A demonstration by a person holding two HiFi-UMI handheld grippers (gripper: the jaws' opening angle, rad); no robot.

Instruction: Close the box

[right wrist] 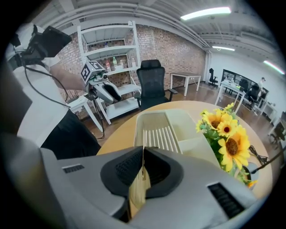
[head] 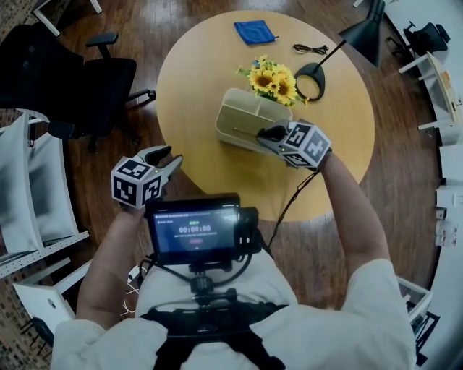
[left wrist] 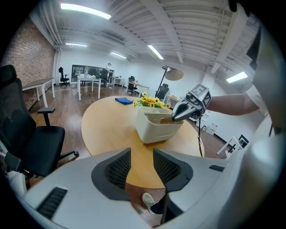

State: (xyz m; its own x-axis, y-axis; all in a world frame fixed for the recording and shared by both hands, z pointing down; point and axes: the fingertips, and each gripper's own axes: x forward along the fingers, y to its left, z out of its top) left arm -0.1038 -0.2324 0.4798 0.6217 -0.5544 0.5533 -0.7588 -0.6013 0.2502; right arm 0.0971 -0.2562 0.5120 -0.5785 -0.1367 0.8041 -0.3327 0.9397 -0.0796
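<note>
Your right gripper [right wrist: 143, 166] is clamped on a thin lid panel [right wrist: 137, 193] at the near-right rim of the box [head: 239, 119], mid-table. Its compartments show uncovered, so closing remains. Your left gripper [head: 168, 160] hangs released, near-left.

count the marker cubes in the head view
2. One black-and-white marker cube sits on the left gripper, off the round wooden table's near edge; the other sits on the right gripper, whose fingers pinch the thin tan lid of the cream plastic box. None looks hidden.

Brick wall [right wrist: 178, 49], wooden floor [head: 181, 22], black office chair [head: 87, 79].
</note>
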